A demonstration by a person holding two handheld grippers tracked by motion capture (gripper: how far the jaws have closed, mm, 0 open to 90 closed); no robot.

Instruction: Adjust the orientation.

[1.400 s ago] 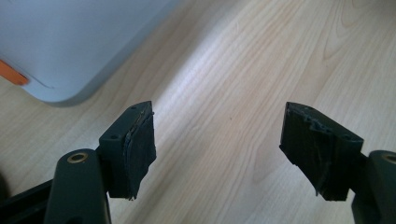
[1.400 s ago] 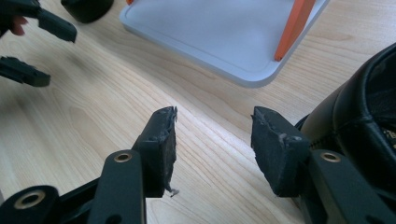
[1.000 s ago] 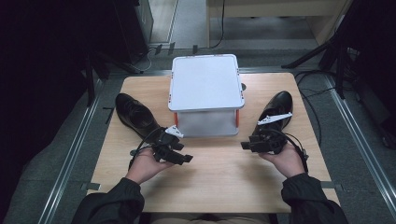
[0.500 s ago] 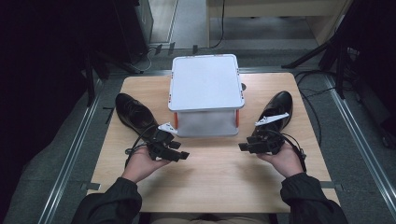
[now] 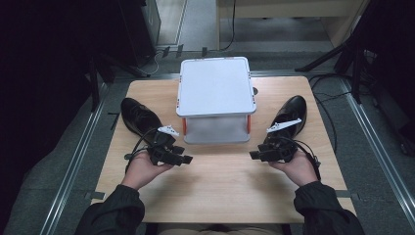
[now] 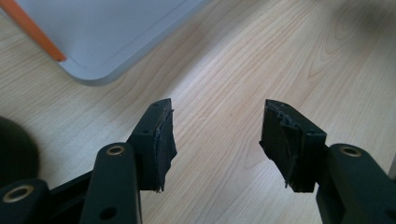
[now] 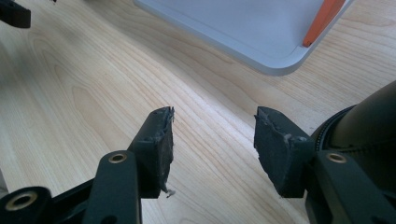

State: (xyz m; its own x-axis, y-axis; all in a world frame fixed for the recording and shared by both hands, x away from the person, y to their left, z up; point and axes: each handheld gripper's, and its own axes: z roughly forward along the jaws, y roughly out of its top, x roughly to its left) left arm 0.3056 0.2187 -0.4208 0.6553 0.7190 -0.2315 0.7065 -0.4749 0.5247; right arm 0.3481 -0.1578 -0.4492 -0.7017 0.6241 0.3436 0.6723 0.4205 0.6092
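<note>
A white two-tier stand (image 5: 215, 93) with orange posts (image 5: 248, 122) sits at the table's middle back. One black shoe (image 5: 139, 117) lies to its left and another black shoe (image 5: 291, 115) to its right. My left gripper (image 5: 185, 159) hovers in front of the left shoe and points right. Its jaws are open and have just been closing a little, with nothing between them (image 6: 218, 109). My right gripper (image 5: 254, 155) is beside the right shoe's toe, pointing left, open and empty (image 7: 214, 116). The stand's base corner (image 6: 112, 37) (image 7: 243, 23) lies ahead of each gripper.
The wooden table (image 5: 220, 191) has bare board between and in front of the two hands. The right shoe (image 7: 369, 121) is close beside the right gripper's right jaw. A dark shoe edge (image 6: 14, 149) shows left of the left gripper. Dark floor and cables surround the table.
The left hand has drifted slightly to the left with its gripper. The right hand has stayed where it was.
</note>
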